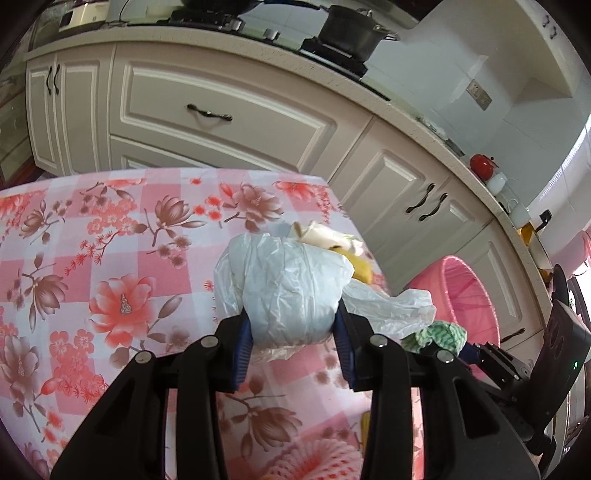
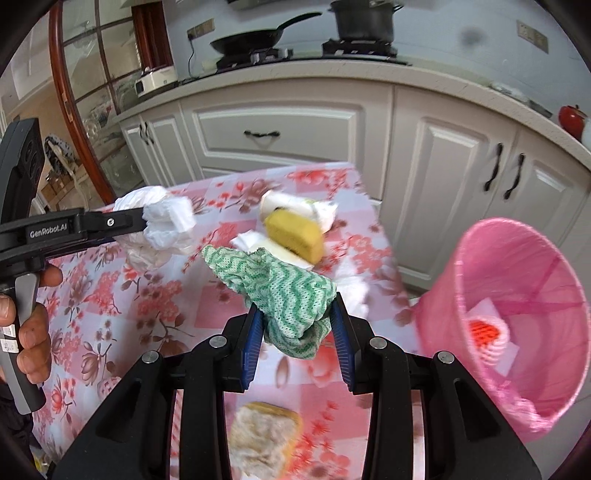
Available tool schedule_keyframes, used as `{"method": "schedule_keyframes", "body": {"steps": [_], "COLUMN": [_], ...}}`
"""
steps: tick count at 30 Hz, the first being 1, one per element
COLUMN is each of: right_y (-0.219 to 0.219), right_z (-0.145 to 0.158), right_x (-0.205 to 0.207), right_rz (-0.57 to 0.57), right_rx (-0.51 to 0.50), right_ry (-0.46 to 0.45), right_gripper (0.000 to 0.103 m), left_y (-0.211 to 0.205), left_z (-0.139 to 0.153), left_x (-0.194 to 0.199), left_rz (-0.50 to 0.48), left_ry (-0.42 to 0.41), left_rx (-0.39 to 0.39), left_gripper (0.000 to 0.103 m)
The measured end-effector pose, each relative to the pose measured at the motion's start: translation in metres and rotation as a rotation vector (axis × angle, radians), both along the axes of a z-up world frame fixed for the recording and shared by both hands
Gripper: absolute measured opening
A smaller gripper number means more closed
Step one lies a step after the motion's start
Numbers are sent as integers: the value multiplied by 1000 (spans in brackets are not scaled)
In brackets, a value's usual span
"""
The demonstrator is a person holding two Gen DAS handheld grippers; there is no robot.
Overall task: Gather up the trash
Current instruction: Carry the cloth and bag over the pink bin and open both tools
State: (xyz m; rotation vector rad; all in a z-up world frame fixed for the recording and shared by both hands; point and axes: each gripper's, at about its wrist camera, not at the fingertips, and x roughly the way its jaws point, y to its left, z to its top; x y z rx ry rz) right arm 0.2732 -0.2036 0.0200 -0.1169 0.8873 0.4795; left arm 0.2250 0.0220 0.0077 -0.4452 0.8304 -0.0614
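My left gripper [image 1: 293,325] is shut on a crumpled white plastic bag [image 1: 284,284], held above the floral tablecloth [image 1: 92,258]; the bag also shows in the right wrist view [image 2: 162,225]. My right gripper [image 2: 297,325] is shut on a green-and-white wavy cloth [image 2: 284,291], also seen in the left wrist view [image 1: 437,334]. A pink trash bin [image 2: 517,314] lined with a pink bag stands off the table's right edge; a red-and-white item [image 2: 487,332] lies inside. A yellow sponge [image 2: 293,229] and white paper scraps [image 2: 295,205] lie on the table.
A worn beige sponge [image 2: 264,439] lies on the table under my right gripper. White kitchen cabinets [image 2: 295,125] stand behind the table, with a pan [image 2: 255,37] and a pot [image 2: 364,18] on the stove. The bin also shows in the left wrist view [image 1: 465,291].
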Motion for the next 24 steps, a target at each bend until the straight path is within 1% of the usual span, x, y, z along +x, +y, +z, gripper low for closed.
{"method": "schedule_keyframes", "body": {"steps": [6,12,24], "right_y": [-36,-79,-167], "right_z": [18,31,41], "right_x": [-3,-3,5], "right_rz": [-48,-112,-261], "right_rx": [15,27,37], "right_ry": [-35,-63,-101], "right_gripper": [35,35,35], "left_y": [-22,-53,-124], "left_z": [17,35,53], "left_x": [-3,2,21], "left_rz": [-23,-64,-164], "left_ry": [-26,-51,-69], "left_rx": [15,37,83], "left_gripper": [38,38,38]}}
